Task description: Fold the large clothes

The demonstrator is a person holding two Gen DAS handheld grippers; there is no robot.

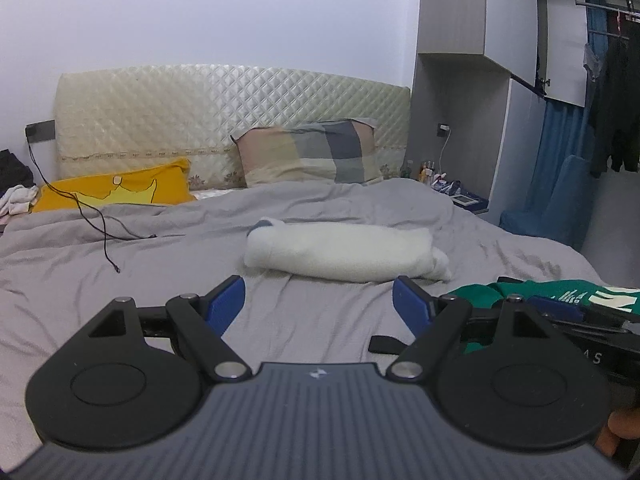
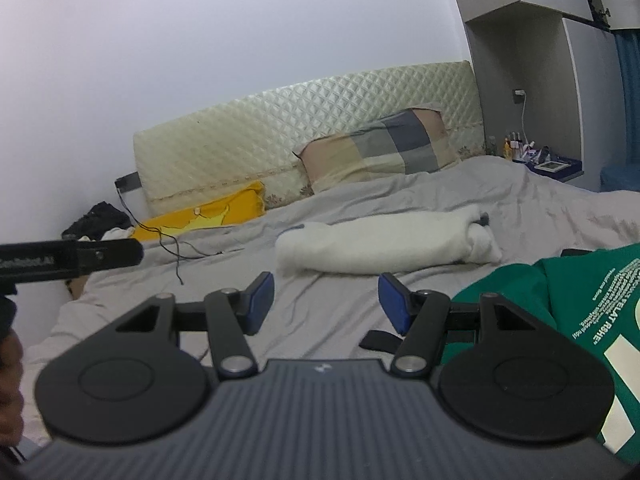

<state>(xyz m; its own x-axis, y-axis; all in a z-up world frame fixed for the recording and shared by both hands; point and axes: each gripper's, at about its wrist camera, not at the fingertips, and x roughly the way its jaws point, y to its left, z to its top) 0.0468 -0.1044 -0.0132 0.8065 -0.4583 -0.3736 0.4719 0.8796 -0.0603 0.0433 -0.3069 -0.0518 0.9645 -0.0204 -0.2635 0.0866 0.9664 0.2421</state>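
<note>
A green garment with white print (image 2: pixel 576 292) lies on the grey bed sheet (image 2: pixel 340 304) at the right; in the left wrist view the same green garment (image 1: pixel 532 296) shows at the right edge. My left gripper (image 1: pixel 319 302) hangs open over bare sheet, nothing between its blue pads. My right gripper (image 2: pixel 326 300) is open too, over the sheet just left of the green cloth, its right finger (image 2: pixel 394 304) close to the garment's edge. A folded white fleece garment (image 1: pixel 344 254) rests on the bed beyond both grippers.
A checked pillow (image 1: pixel 308 152) and a yellow pillow (image 1: pixel 116 190) lean by the quilted headboard (image 1: pixel 224 108). A black cable (image 1: pixel 100 224) trails over the sheet at left. A bedside shelf with small items (image 1: pixel 460 196) stands right of the bed. A black strap (image 2: pixel 378 340) lies by the right gripper.
</note>
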